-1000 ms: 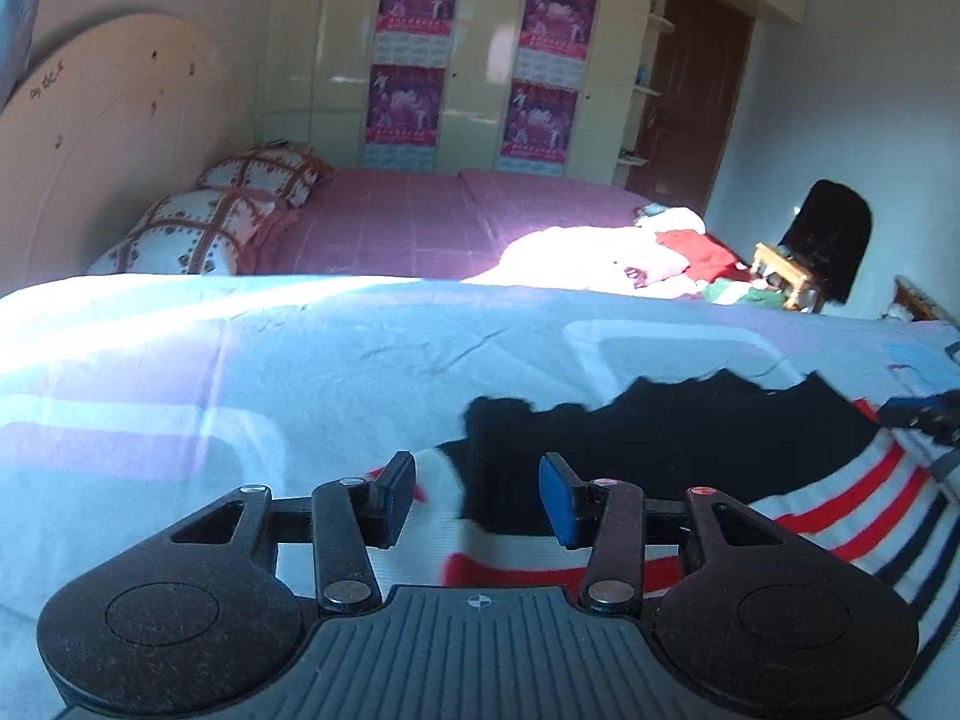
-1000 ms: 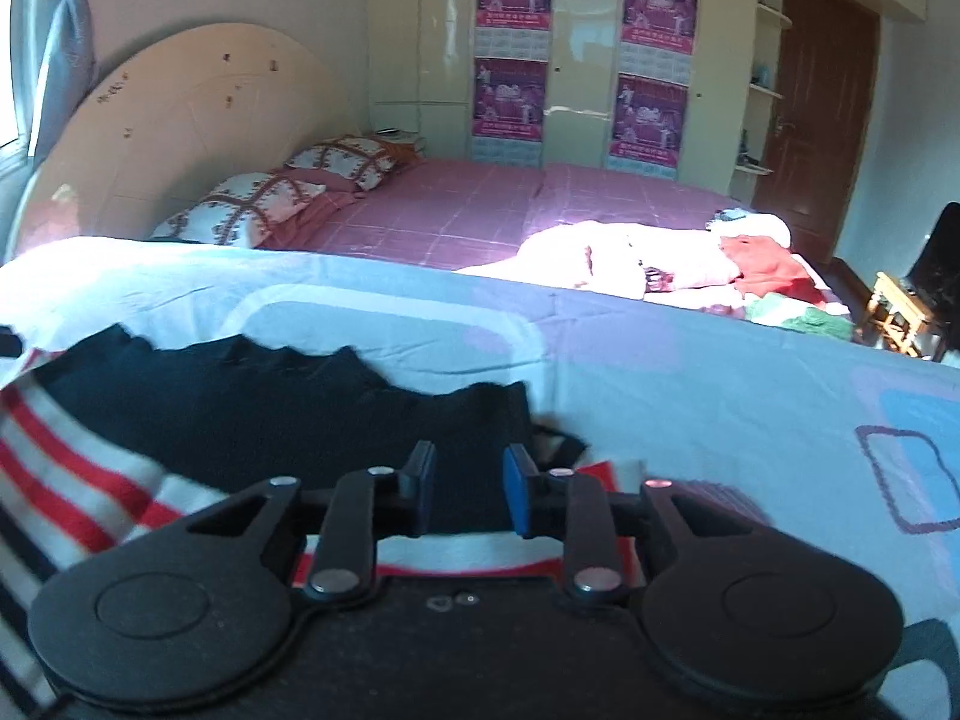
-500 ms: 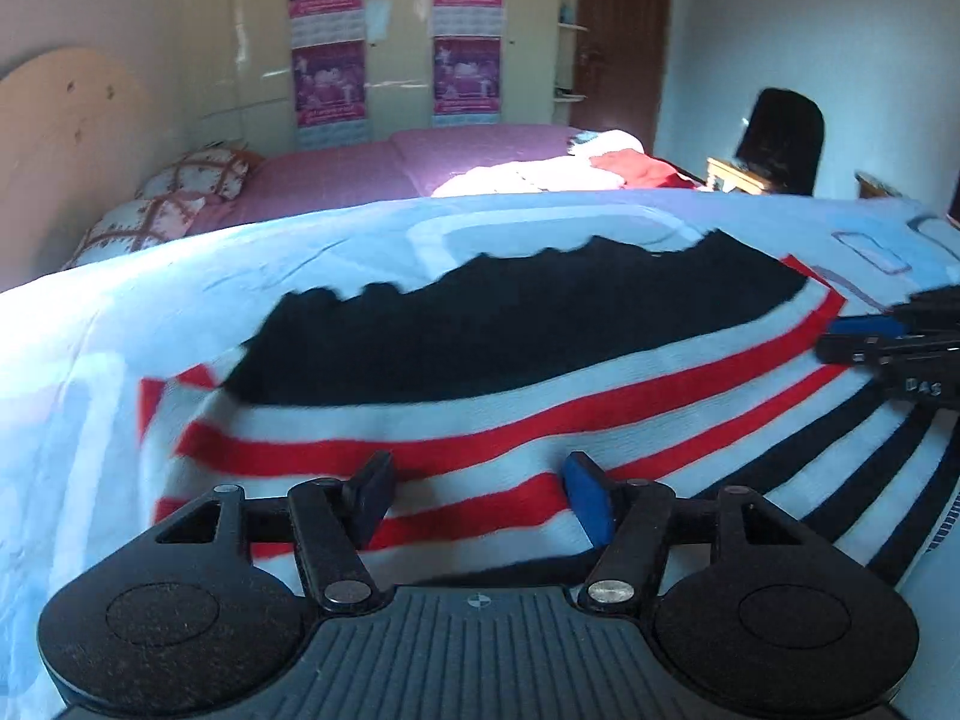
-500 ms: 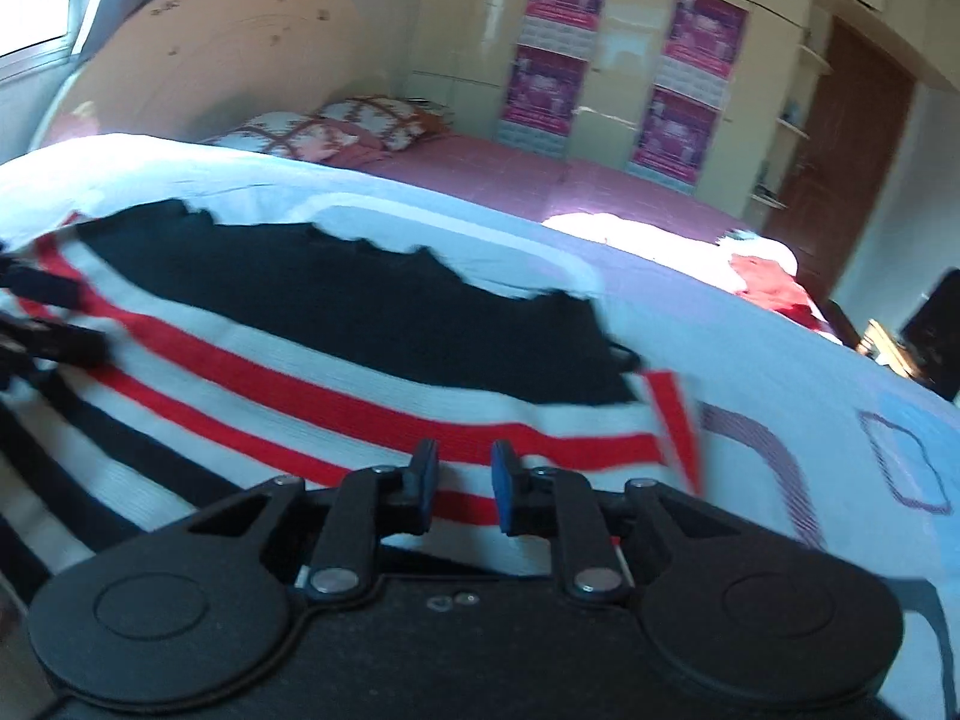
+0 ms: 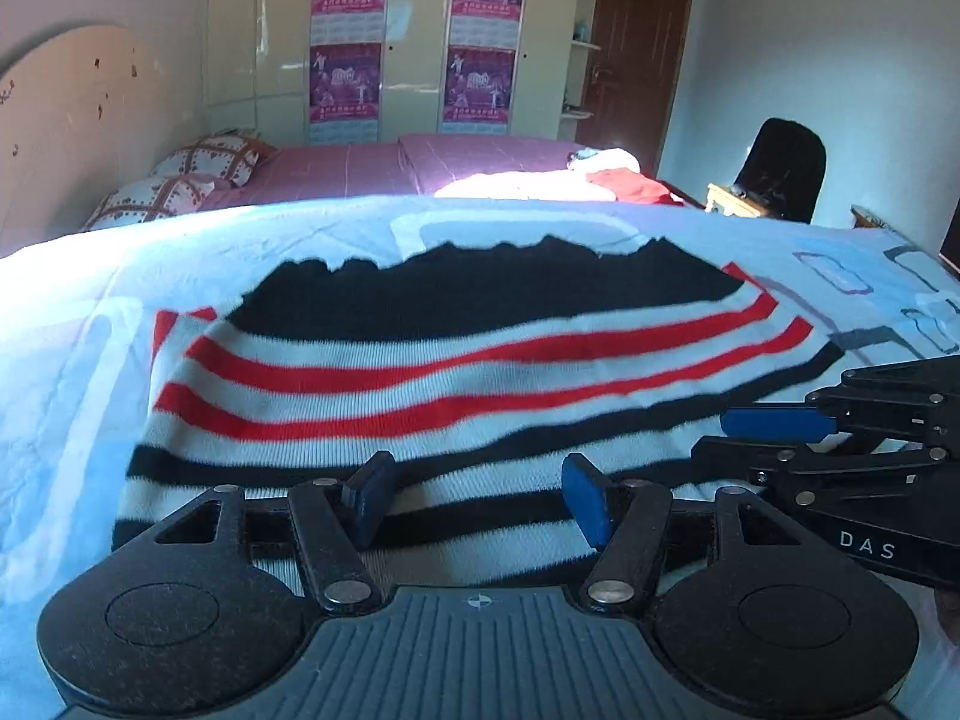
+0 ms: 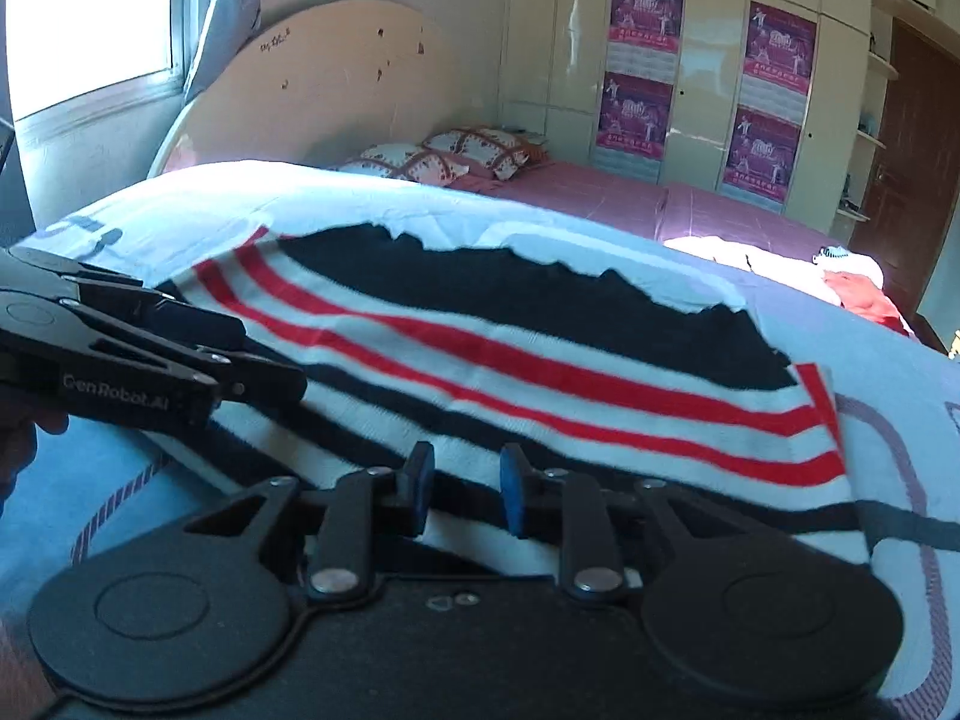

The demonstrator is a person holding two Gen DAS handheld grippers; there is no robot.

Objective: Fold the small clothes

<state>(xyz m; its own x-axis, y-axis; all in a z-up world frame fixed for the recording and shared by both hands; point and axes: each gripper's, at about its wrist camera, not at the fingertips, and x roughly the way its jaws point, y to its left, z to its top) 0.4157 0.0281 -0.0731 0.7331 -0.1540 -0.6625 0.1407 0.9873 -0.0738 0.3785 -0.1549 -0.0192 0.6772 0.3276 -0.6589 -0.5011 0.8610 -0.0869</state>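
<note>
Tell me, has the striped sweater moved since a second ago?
Yes. In the left wrist view the striped sweater now spreads much farther toward the camera, while its black edge stays below the pink bed.

Left gripper (image 5: 477, 495): matte black body with two round discs flanking a ribbed grey centre plate bearing a small crosshair mark; two black linkage arms pinned by silver screws; blue pads (image 5: 585, 504) on the fingers. Right gripper (image 6: 462, 495): the same black twin-disc body with a smooth dark centre, silver pivot screws and blue-faced fingers (image 6: 511, 495). Side faces carry white lettering, "GenRobot.AI" on the left unit, "DAS" on the right
</note>
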